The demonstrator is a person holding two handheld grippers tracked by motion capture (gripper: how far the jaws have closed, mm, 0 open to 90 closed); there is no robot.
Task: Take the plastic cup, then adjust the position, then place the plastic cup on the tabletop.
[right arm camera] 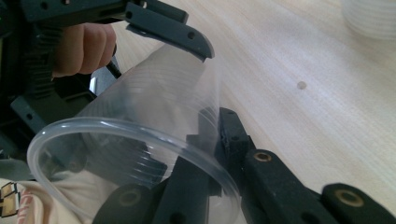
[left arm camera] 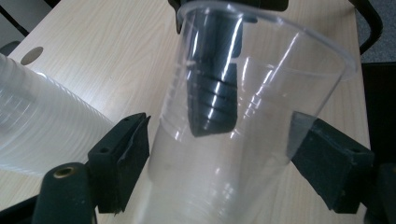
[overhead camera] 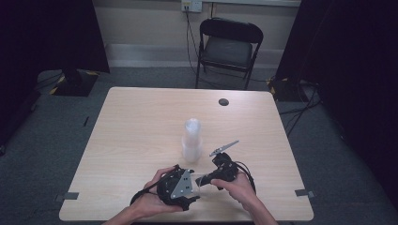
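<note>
A clear plastic cup (overhead camera: 199,179) lies tilted between my two grippers near the table's front edge. My left gripper (overhead camera: 195,185) has its pads against both side walls of the cup (left arm camera: 243,158), one on each side. My right gripper (overhead camera: 203,178) is shut on the cup's rim (right arm camera: 205,161), and one of its fingers (left arm camera: 212,93) shows inside the cup. In the right gripper view, a finger (right arm camera: 173,30) of the left gripper rests on the cup wall (right arm camera: 154,93). A tall stack of clear cups (overhead camera: 191,140) stands upright mid-table, just beyond both grippers.
The wooden table (overhead camera: 141,122) has a dark round hole (overhead camera: 224,101) near its far edge. A black folding chair (overhead camera: 230,47) stands behind the table. The cup stack (left arm camera: 37,116) lies close on the left in the left gripper view.
</note>
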